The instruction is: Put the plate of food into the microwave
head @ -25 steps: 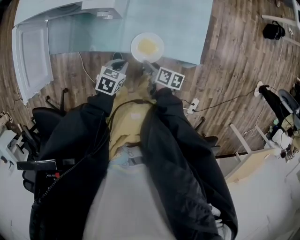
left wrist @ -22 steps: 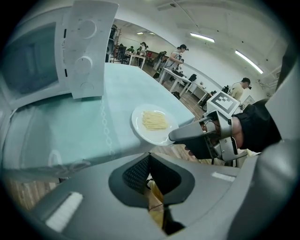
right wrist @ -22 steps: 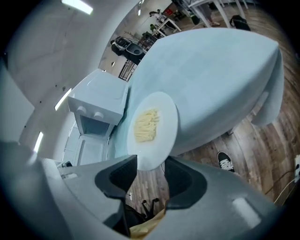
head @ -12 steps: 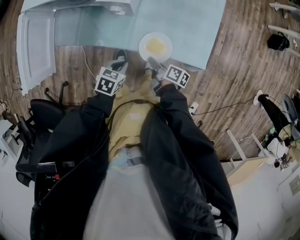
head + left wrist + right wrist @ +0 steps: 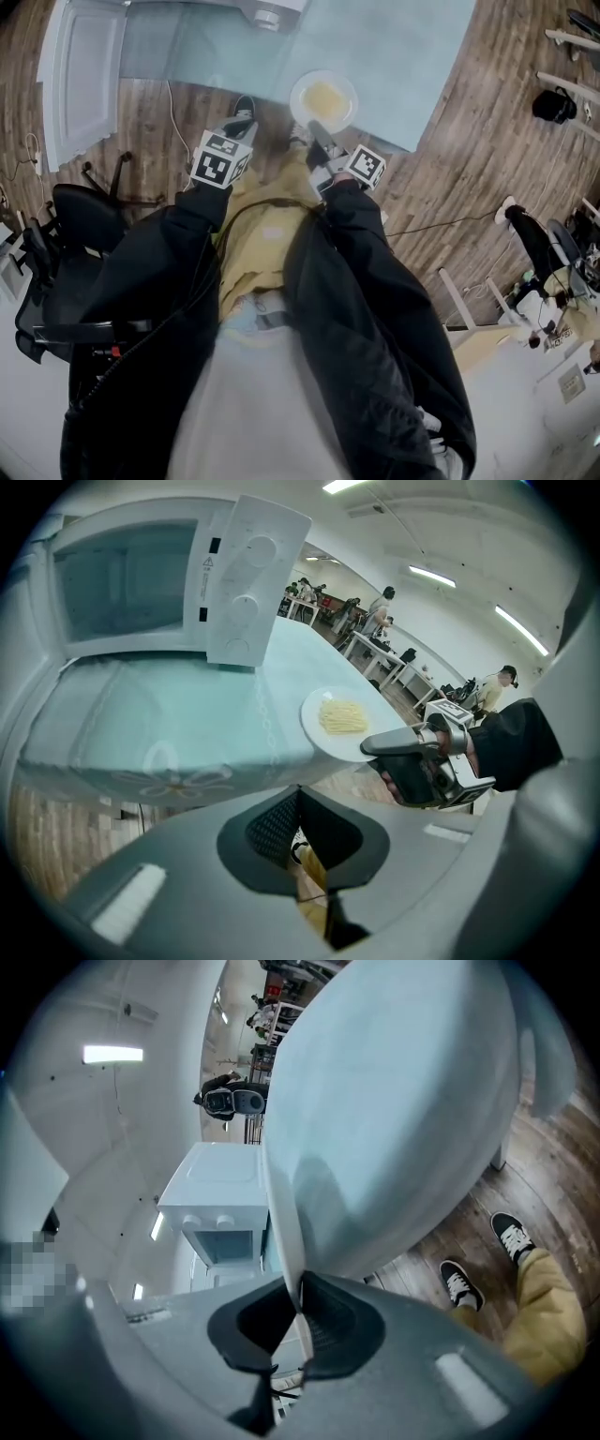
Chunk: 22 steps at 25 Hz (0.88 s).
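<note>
Just then the right tongs (image 5: 298, 1305) had been closing and now pinched the near rim of the plate (image 5: 319, 742) of noodles (image 5: 343, 716) at the tabletop's (image 5: 169, 714) edge. The left tongs (image 5: 298, 803) were shut and empty before the microwave (image 5: 122, 583).

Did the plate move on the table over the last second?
No. The plate still sits at the table's near edge; only the camera swung. The right gripper has just closed on its rim.
</note>
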Tool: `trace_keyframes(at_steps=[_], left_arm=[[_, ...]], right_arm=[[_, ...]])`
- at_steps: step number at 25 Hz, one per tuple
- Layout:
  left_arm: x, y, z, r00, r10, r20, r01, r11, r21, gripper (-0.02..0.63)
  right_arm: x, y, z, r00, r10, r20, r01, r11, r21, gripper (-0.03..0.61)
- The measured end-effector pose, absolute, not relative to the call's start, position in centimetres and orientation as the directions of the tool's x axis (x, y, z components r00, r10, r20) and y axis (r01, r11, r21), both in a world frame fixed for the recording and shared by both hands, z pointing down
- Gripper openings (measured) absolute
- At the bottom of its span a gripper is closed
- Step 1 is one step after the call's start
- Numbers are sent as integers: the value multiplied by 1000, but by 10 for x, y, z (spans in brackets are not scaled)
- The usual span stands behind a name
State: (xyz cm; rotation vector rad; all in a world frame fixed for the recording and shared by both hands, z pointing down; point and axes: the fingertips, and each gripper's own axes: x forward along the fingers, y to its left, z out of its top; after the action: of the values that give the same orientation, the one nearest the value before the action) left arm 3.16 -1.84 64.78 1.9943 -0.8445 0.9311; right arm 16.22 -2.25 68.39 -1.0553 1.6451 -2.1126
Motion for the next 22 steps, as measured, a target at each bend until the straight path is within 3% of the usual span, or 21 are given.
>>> trace_keyframes(at_steps=[22], left_arm=[[-94,-47,626,453,-411,791,-888,-286,360,0]], right_arm=[[-13,-68,637,-887,-394,240,-182,-179,-967,11]])
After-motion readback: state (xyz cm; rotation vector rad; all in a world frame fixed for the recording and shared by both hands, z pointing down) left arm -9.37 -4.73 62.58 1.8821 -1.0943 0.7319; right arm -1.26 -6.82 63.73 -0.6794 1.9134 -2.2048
